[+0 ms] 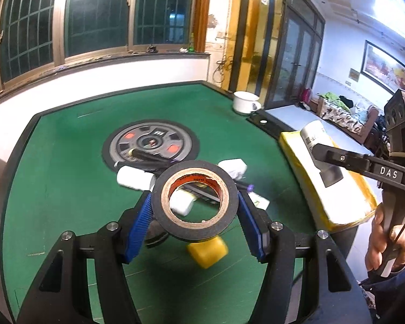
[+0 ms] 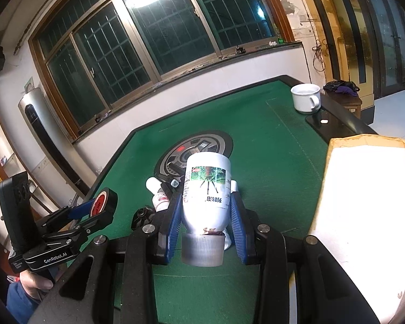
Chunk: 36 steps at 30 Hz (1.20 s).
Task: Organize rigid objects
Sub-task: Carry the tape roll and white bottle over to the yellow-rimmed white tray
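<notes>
My left gripper (image 1: 194, 202) is shut on a black tape roll (image 1: 194, 228) with a brown core and holds it above the green table (image 1: 67, 162). It also shows in the right wrist view (image 2: 94, 208), with the tape roll (image 2: 105, 202) between its blue pads. My right gripper (image 2: 206, 208) is shut on a white labelled bottle (image 2: 206, 189), grey cap toward the camera. In the left wrist view that bottle (image 1: 314, 137) hangs over an open cardboard box (image 1: 337, 189). Small white bottles (image 1: 133, 178), a black pen (image 1: 148, 158) and a yellow block (image 1: 208, 251) lie on the table.
A round grey dial (image 1: 151, 143) is set into the table's middle. A white mug (image 1: 245, 102) stands at the far right corner. The open box (image 2: 364, 202) lies at the table's right edge. Windows and a wall run behind the table.
</notes>
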Available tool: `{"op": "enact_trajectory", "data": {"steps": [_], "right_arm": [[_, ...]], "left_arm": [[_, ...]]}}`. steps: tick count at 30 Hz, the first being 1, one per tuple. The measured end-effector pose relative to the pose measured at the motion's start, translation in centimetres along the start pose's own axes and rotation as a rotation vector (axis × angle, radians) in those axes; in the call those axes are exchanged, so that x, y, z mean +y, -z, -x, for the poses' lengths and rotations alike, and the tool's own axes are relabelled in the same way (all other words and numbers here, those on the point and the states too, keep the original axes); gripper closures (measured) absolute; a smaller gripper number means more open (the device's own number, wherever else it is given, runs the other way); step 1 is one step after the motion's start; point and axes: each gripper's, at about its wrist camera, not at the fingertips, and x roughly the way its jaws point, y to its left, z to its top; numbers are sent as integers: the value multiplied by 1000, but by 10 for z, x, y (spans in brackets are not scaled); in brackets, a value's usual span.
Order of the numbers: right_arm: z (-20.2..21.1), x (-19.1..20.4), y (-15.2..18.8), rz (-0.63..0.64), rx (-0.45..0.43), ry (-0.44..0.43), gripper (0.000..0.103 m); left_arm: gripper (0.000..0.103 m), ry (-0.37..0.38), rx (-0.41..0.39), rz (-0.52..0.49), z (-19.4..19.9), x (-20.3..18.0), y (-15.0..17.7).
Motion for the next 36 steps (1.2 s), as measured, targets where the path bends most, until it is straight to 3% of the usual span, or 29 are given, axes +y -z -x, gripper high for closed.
{"op": "enact_trajectory", "data": {"steps": [20, 36], "right_arm": [[48, -58, -11, -37, -83, 61, 71], [58, -84, -12, -58, -76, 88, 71]], "left_arm": [[42, 117, 23, -86, -17, -76, -16], [42, 166, 55, -117, -32, -112, -23]]}}
